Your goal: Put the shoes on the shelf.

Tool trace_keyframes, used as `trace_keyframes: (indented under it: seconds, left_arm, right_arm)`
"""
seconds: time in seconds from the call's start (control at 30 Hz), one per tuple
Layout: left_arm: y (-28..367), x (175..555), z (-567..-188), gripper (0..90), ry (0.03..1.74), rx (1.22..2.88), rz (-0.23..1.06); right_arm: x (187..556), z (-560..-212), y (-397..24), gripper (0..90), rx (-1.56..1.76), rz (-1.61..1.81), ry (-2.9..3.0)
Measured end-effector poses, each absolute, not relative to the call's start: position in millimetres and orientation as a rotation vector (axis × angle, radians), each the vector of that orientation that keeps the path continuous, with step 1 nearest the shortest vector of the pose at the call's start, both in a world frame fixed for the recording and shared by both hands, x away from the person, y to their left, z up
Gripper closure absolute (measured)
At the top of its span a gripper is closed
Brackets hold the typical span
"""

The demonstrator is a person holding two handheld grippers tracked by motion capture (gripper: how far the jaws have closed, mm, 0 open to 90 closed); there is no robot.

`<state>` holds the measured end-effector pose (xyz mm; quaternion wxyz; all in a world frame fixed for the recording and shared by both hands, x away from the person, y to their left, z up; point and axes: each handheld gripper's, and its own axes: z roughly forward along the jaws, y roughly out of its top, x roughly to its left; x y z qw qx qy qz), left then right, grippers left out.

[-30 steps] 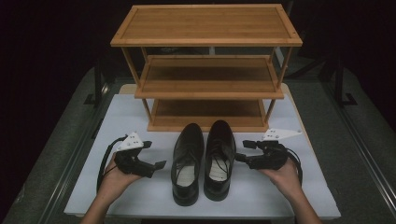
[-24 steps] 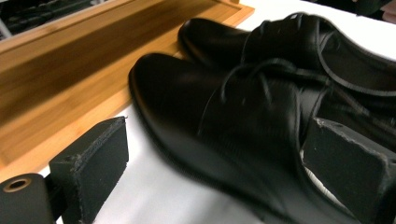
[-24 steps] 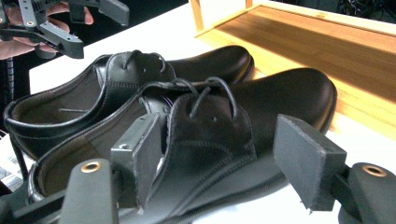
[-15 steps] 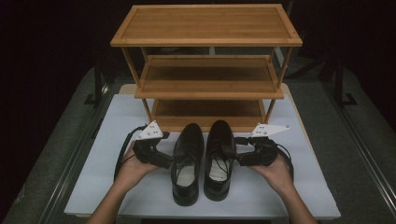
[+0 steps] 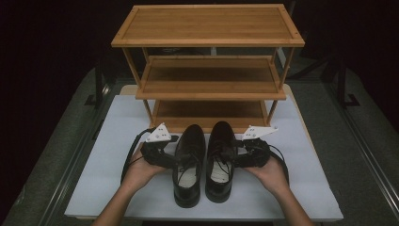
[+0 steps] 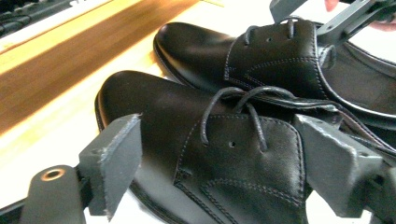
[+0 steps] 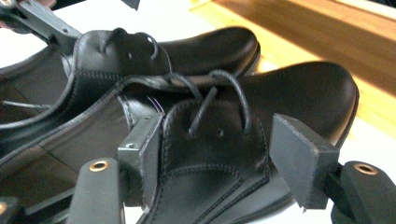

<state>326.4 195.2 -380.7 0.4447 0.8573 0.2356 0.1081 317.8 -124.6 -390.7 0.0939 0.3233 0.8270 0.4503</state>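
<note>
— Two black leather lace-up shoes: left shoe [image 5: 188, 165], right shoe [image 5: 221, 160]. Where?
— Side by side on white surface [image 5: 94, 179], toes toward three-tier bamboo shoe rack [image 5: 207, 66].
— Left gripper [image 6: 219, 172]?
— Jaws spread, straddling left shoe's laced vamp, unclenched.
— Right gripper [image 7: 215, 158]?
— Same; jaws parted astride right shoe's vamp, not clamped.
</note>
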Motion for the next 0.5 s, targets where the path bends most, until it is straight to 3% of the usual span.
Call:
trace_keyframes:
  seconds: [0.07,0.5]
  left_arm:
    - [192.7,325.3,-381.9,30.5,0.558,2.139,0.241]
    - [193.0,320.5,-377.3,64.2,0.466,2.164,0.159]
  right_arm:
    - [317.6,-392.7,-123.6,37.2,0.968,1.336,2.461]
    - [316.0,-393.7,-122.2,56.5,0.954,1.372,2.498]
